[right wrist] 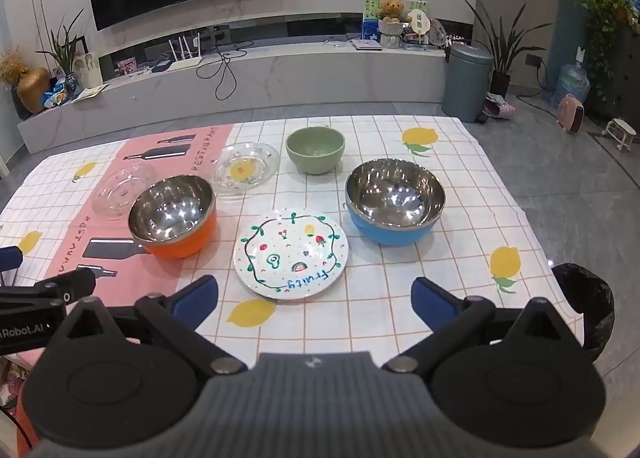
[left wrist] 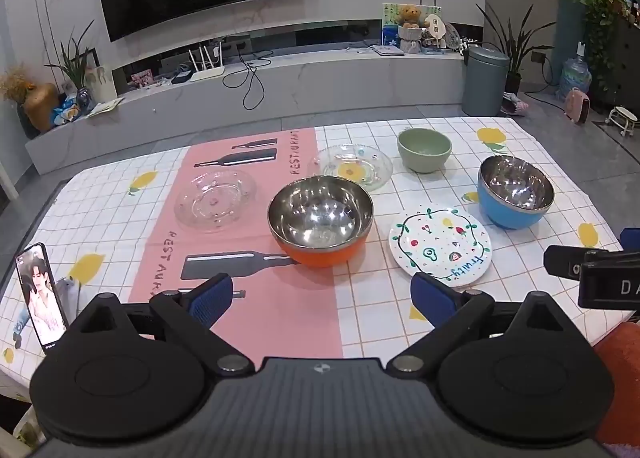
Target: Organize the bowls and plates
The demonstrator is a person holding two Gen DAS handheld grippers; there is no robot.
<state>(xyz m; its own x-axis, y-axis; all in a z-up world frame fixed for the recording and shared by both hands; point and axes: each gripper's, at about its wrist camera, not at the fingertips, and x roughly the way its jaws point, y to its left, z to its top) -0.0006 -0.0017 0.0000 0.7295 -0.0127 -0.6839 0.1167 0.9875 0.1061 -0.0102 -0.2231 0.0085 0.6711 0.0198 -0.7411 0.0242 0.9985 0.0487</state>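
Table [right wrist: 460, 218] with 3 bowls and 3 plates laid out singly, none stacked, which suggests the sorting has not begun. Left gripper [left wrist: 322, 294] and right gripper [right wrist: 314, 296] both hover over the near edge with jaws spread wide and nothing between them, a posture suited to approaching a rim from the side.

Orange bowl [left wrist: 320, 220] sits on the pink mat [left wrist: 248, 258], ahead of the left gripper. Painted plate [right wrist: 291, 253] lies just beyond the right gripper, between the orange bowl and the blue bowl [right wrist: 394, 202]. Green bowl [right wrist: 315, 149] stands at the far side, near a glass plate [right wrist: 246, 167] with a yellow centre; a plain glass plate [left wrist: 215, 200] rests on the mat further left. All pieces are apart, likely to give each gripper free access.

Left view alone shows a phone [left wrist: 40, 296] propped at the near left, and the whole of the plain glass plate, which the orange bowl partly hides in the right view. Right view alone shows a dark bag [right wrist: 588, 310] at the table's right corner. Each view catches the other gripper's body at its edge
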